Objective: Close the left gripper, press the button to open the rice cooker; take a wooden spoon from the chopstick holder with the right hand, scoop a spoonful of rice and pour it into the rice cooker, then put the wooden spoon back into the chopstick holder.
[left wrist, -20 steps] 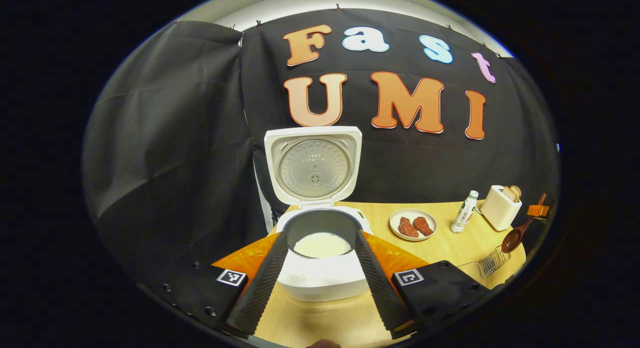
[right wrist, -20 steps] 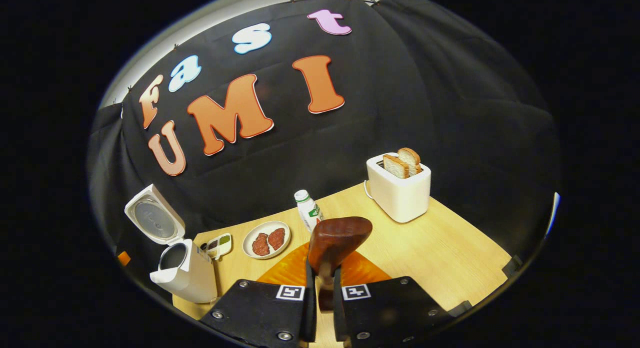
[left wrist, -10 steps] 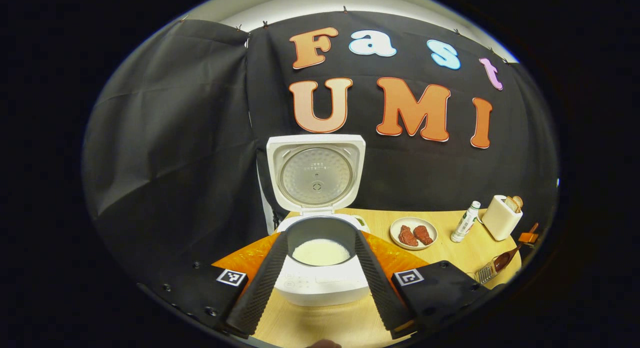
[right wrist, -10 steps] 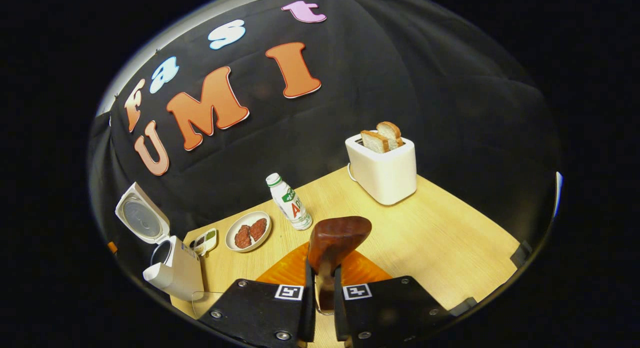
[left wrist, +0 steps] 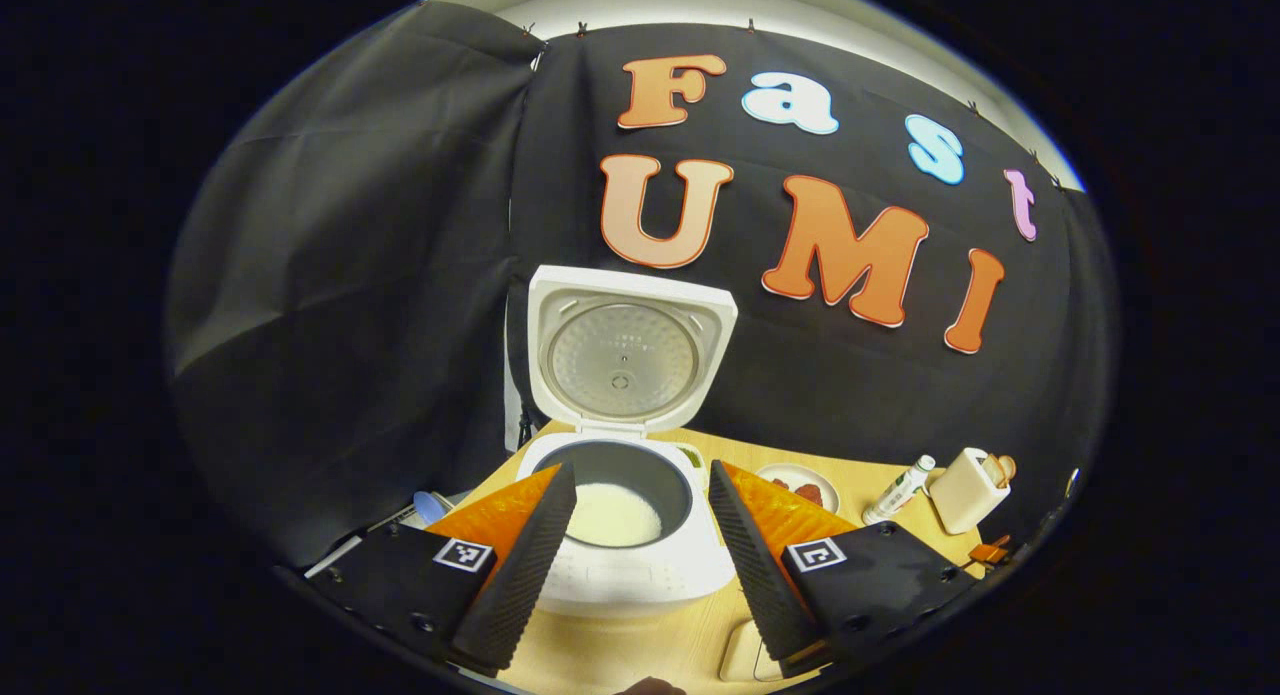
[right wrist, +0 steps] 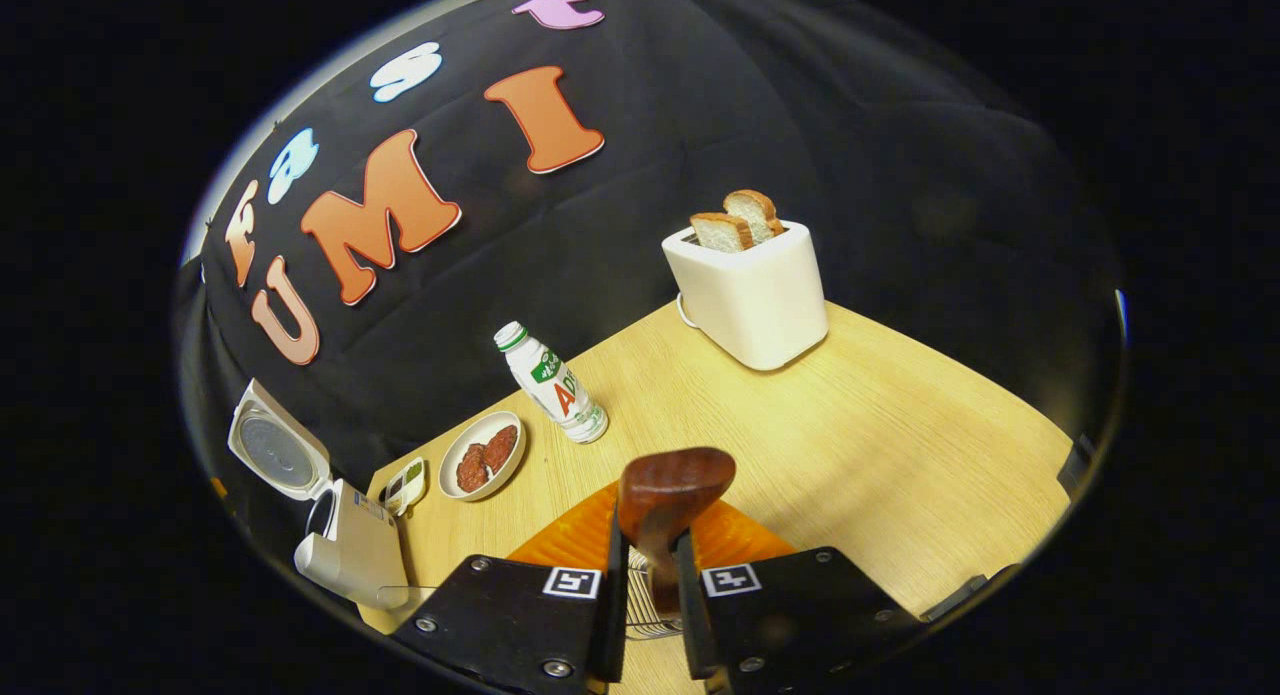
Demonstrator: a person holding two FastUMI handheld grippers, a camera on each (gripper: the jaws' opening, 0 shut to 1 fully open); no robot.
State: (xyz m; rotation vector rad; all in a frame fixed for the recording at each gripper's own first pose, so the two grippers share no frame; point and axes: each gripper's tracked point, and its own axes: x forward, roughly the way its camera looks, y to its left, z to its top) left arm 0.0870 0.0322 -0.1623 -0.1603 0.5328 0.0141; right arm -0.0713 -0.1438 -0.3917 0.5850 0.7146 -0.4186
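Left gripper (left wrist: 632,555) spread open before white open-lidded rice cooker (left wrist: 625,475), right gripper (right wrist: 648,600) clamped on dark brown wooden spoon (right wrist: 668,490)

Rice cooker (left wrist: 625,565): white, standing on the table ahead of my left hand-held gripper (left wrist: 632,500), whose fingers are spread wide apart. Its lid (left wrist: 622,353) stands fully raised, ribbed metal inner plate facing me. The dark inner pot holds a layer of white rice (left wrist: 612,515).

Wooden spoon (right wrist: 668,490): dark reddish-brown, clamped by the handle between both fingers of my right hand-held gripper (right wrist: 648,575), bowl pointing away from me. Wire chopstick holder (right wrist: 640,605): seen just beneath it.
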